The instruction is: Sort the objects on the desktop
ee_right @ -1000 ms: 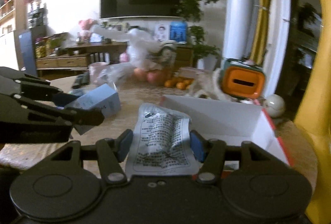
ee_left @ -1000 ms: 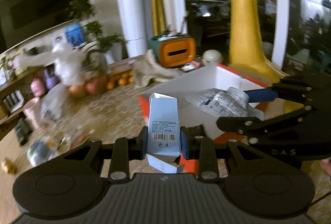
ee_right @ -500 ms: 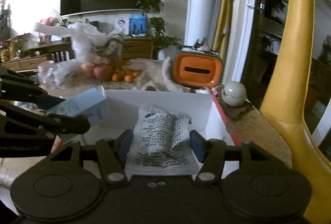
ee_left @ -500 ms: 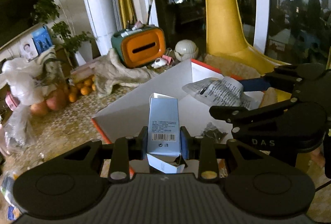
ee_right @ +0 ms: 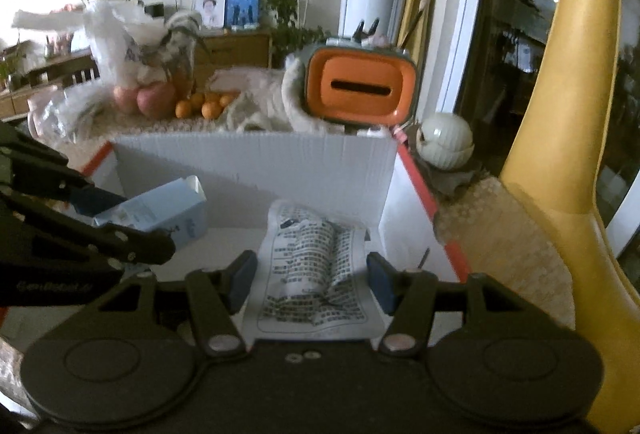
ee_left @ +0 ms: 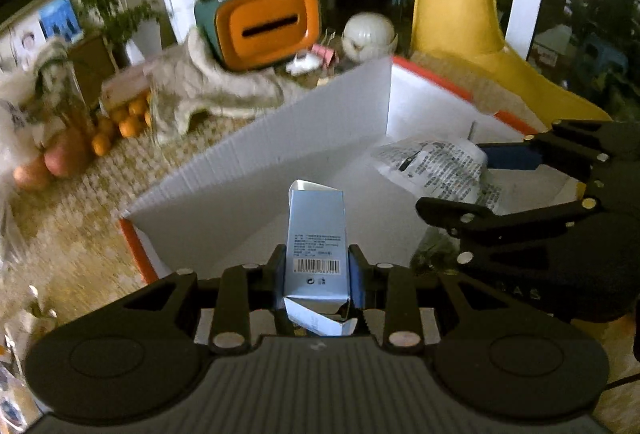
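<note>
Left gripper (ee_left: 318, 276): fingers squeeze a small light-blue cardboard carton (ee_left: 317, 234).
Right gripper (ee_right: 308, 276): fingers hold a crinkly white printed packet (ee_right: 314, 270).
Below both: big white box with orange edges (ee_left: 280, 153).

I count two grippers, my left gripper (ee_left: 318, 270) and my right gripper (ee_right: 308, 276). Each holds one thing: one pale blue carton (ee_left: 316, 234) and one printed white packet (ee_right: 314, 274). Below them is one white box with orange edges (ee_right: 256, 161). Behind it I see one orange-faced tissue holder (ee_right: 360, 89), one round pale jar (ee_right: 446, 141), one beige cloth (ee_left: 208, 93) and one yellow giraffe figure (ee_right: 560, 137). Two apples (ee_right: 140, 97) show, and about five small oranges (ee_right: 208, 105), partly blurred.
</note>
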The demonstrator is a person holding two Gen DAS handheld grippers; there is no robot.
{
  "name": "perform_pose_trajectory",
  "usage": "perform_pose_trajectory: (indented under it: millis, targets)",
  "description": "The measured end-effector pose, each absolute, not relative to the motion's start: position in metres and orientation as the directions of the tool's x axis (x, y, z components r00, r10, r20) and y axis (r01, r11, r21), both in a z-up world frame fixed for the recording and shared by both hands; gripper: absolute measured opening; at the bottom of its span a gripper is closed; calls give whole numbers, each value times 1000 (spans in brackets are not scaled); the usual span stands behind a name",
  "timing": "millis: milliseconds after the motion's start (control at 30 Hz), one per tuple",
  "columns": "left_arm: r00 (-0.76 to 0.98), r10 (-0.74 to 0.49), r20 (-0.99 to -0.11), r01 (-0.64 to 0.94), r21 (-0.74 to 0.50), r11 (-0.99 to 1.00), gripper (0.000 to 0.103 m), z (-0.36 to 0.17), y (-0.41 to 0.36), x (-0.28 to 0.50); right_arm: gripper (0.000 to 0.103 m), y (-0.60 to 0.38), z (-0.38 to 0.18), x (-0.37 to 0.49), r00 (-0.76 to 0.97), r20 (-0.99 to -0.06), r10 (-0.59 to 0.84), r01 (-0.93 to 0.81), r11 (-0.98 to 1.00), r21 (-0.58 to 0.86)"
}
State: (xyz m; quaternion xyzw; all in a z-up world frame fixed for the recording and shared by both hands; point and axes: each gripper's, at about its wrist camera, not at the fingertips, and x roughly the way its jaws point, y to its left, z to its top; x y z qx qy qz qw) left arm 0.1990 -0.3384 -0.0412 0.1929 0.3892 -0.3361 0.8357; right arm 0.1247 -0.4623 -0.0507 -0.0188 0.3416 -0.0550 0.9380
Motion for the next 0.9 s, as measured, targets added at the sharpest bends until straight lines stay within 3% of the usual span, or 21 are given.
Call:
perform_pose_trajectory:
  millis: [333, 433, 500, 600, 900]
  targets:
    - [413, -380, -828, 715, 37, 698, 30, -65, -340, 209, 60, -465, -63, 134, 709, -696, -113, 91, 993, -69]
    - [422, -384, -821, 718, 45, 694, 30, -63, -339, 207, 66, -463, -62, 132, 710, -694, -122, 90, 993, -82]
    - [422, -389, -819, 717, 39, 696, 44, -61, -338, 206, 69, -463, -59, 130, 717, -688, -114, 89, 993, -73]
    - [423, -409, -809, 726, 32, 687, 50, -56, -335, 202, 69, -465, -54, 127, 720, -684, -117, 97, 993, -68]
    - [438, -442, -783, 717, 7, 698, 50, -38, -318, 188, 69, -458, -32, 108, 742, -663, -100, 78, 995, -62]
